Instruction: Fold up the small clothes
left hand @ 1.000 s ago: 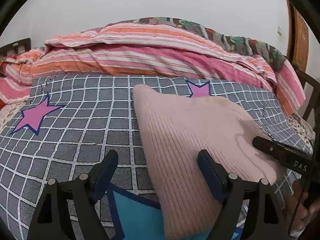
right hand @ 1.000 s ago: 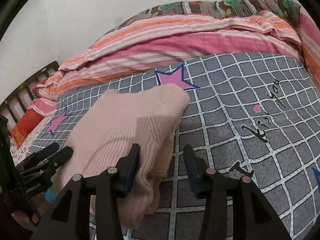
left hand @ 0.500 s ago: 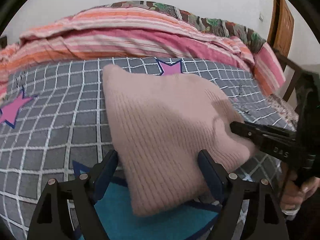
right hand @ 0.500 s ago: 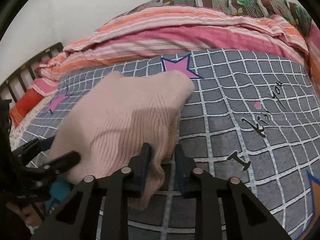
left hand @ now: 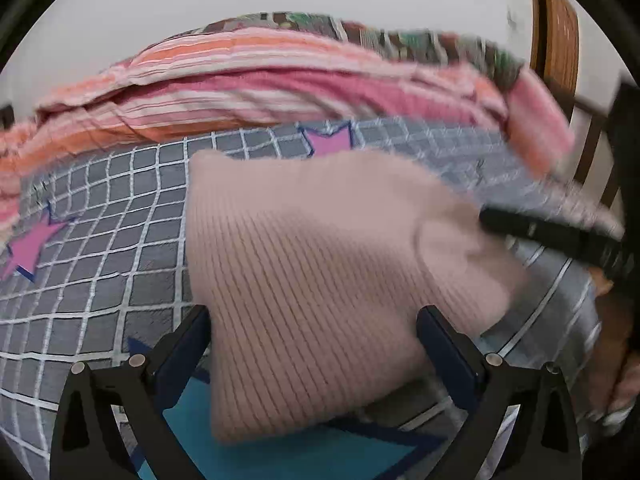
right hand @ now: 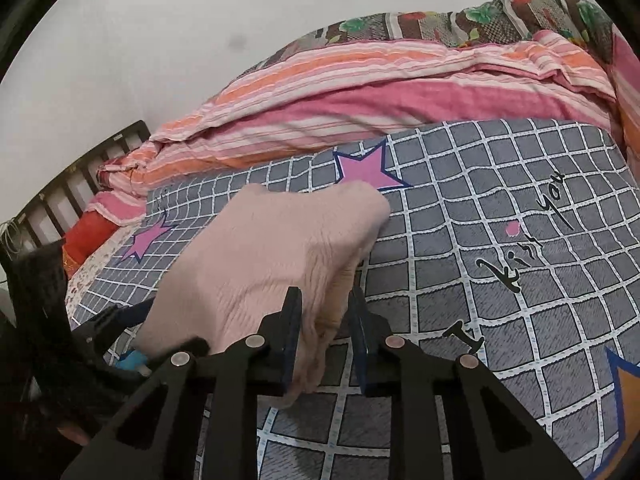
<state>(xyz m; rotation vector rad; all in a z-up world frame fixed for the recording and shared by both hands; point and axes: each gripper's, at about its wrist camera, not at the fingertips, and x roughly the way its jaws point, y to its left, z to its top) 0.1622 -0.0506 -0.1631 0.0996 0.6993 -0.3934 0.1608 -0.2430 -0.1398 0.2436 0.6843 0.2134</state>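
One pink knit garment [left hand: 320,272], two grippers

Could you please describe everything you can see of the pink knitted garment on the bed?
The pink knitted garment is pale, ribbed and soft-looking, folded into a thick, roughly rectangular bundle lying on the grey checked bedsheet, partly over a pink star. The right tongs pinch its near edge, which bunches there. The left tongs stand open astride its other near edge.

Soft, even indoor light with faint shadows and no glare. The left wrist view smears with motion blur toward its right side; the right wrist view is sharp. Fisheye bending and black corners frame both.
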